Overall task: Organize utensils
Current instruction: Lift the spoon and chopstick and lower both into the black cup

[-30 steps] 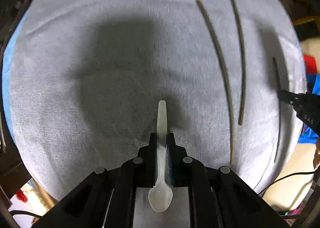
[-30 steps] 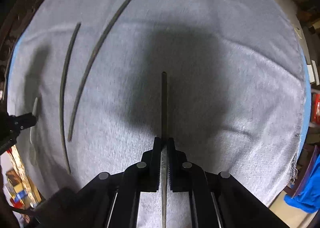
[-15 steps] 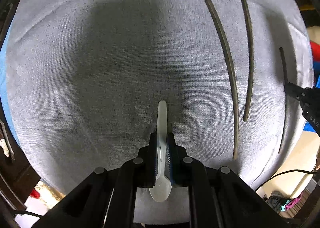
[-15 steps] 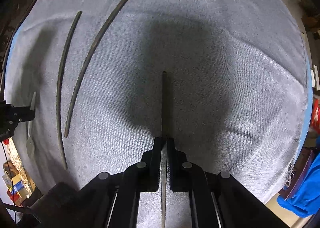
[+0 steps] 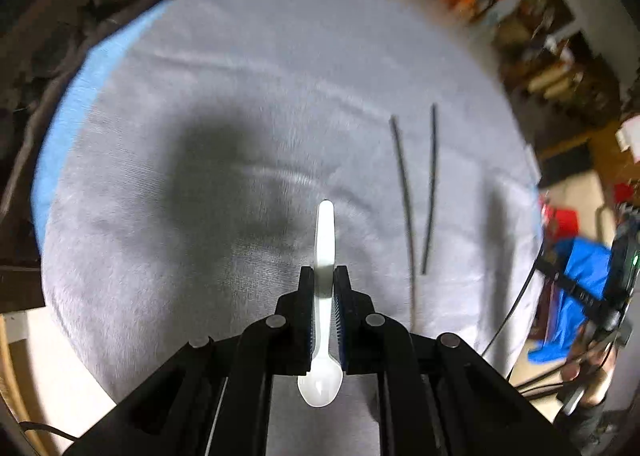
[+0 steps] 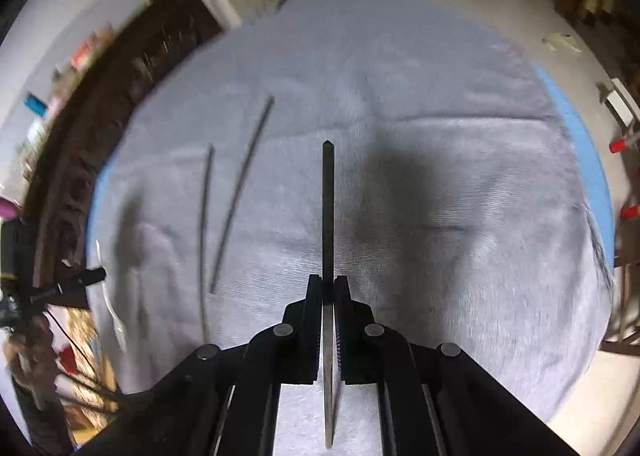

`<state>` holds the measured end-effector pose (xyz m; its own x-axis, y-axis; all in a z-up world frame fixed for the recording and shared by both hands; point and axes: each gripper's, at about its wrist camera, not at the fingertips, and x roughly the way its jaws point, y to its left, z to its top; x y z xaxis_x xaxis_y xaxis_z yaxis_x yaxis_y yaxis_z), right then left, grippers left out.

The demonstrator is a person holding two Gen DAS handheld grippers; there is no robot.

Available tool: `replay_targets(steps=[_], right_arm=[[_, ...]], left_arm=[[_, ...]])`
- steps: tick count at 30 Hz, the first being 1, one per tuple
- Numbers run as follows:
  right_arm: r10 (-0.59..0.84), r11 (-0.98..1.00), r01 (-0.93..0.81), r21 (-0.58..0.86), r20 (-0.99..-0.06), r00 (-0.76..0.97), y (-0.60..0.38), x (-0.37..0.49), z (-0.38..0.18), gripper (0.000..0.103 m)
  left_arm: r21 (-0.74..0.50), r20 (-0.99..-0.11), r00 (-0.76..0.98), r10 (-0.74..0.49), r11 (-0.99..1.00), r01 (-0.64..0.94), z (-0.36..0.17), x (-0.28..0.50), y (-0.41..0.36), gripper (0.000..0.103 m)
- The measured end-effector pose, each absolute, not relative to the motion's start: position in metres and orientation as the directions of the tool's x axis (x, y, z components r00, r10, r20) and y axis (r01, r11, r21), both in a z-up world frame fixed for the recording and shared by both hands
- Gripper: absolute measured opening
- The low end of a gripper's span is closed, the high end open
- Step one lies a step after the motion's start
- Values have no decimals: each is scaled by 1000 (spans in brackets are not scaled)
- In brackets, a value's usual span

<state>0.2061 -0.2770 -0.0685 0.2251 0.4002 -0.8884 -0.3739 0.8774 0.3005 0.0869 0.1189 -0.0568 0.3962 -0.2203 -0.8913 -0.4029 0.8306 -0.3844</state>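
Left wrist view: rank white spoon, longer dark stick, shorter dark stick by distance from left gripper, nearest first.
1. White spoon, clamped in the left gripper.
2. Longer dark stick, on the cloth to the right.
3. Shorter dark stick, just right of it; a close call.

Spoon (image 5: pixel 324 252): translucent white. Chopstick (image 6: pixel 328 215) in right view: dark grey-black, paler metallic near rear end. Two sticks (image 5: pixel 416 191) on cloth: dark grey. Cloth (image 5: pixel 240 75): pale grey, fine woven ribbing; light blue underlayer (image 5: pixel 64 127) at edge. Pads (image 5: pixel 339 320): blue, ridged. Grippers: black.
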Motion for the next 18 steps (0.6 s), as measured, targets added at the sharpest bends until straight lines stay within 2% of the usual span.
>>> replay_targets(steps=[10, 18], right_arm=[[534, 843, -238, 482, -705, 466, -341, 133, -32, 7], [589, 787, -268, 555, -550, 592, -363, 93, 36, 7]], left_arm=[[-451, -731, 678, -77, 801, -394, 10, 8, 105, 10], [-486, -590, 807, -30, 811, -326, 39, -30, 69, 10]])
